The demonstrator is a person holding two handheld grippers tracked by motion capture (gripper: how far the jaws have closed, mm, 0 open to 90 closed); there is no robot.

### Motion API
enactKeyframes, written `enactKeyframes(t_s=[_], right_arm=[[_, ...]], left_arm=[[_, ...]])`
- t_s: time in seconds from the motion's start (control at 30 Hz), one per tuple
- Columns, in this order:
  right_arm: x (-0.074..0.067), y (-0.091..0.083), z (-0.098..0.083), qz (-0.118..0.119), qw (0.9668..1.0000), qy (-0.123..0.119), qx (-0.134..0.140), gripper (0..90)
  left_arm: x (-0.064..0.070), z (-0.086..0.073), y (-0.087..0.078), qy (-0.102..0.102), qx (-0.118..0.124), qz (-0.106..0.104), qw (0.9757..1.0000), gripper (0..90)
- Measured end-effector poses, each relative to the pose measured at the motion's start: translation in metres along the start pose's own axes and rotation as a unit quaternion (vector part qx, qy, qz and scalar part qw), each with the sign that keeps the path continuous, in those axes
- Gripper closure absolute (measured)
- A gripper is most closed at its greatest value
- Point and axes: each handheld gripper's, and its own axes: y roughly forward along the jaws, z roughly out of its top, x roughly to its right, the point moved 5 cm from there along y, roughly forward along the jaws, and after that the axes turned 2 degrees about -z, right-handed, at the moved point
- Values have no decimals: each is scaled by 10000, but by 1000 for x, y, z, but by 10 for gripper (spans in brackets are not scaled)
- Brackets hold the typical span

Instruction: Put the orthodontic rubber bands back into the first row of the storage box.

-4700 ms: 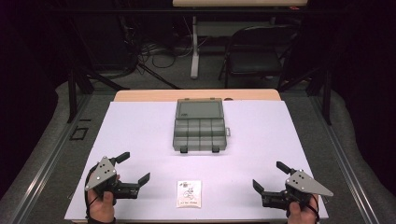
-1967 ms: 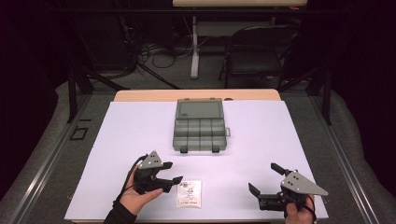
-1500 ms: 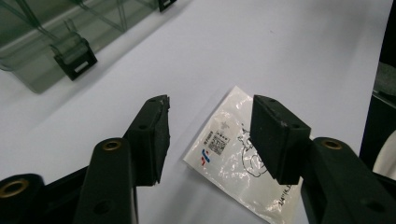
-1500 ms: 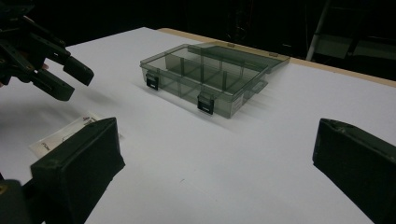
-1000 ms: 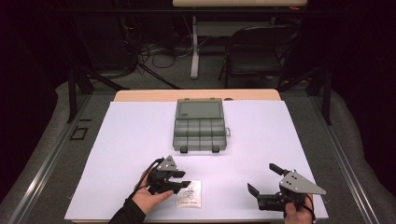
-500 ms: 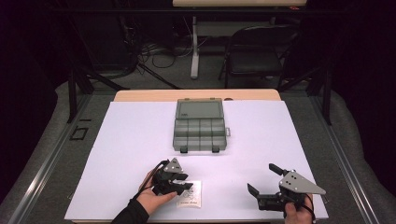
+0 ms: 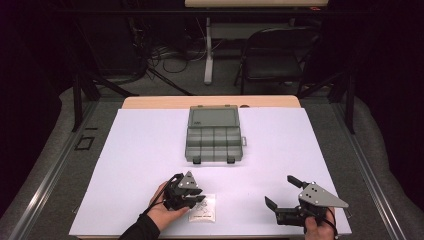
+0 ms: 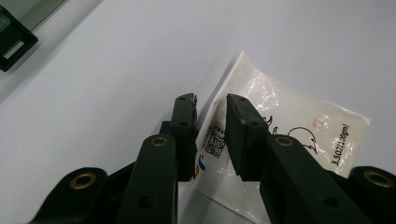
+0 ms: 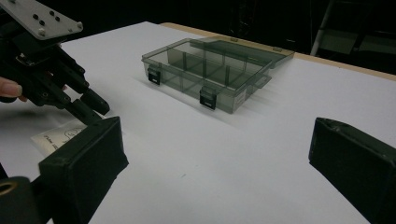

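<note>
Packet (image 7: 203,208) of clear plastic lies flat at six o'clock on the white table (image 7: 150,145), well short of the compartment box (image 7: 213,135) at twelve. My left gripper (image 8: 210,128) straddles its near edge — jaws have just been closing, a slim gap left, pads not yet pinching. My right gripper (image 7: 281,196) waits at five o'clock, jaws wide apart, gripping nothing — probably spare for the box.

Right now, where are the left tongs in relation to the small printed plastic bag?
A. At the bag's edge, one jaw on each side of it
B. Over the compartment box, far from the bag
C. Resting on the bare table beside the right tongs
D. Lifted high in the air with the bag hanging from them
A: the left tongs straddle the edge of the plastic bag, which lies flat on the white table; their jaws have just been closing.
</note>
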Motion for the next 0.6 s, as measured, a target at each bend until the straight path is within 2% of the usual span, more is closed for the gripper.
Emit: enactKeyframes(t_s=[0.2, 0.6], right_arm=[[0, 0, -1, 13, 10000, -8, -62, 37], [1, 0, -1, 11, 10000, -2, -87, 40]], left_arm=[[1, -1, -1, 210, -67, 3, 9998, 815], [1, -1, -1, 331, -73, -46, 9994, 879]])
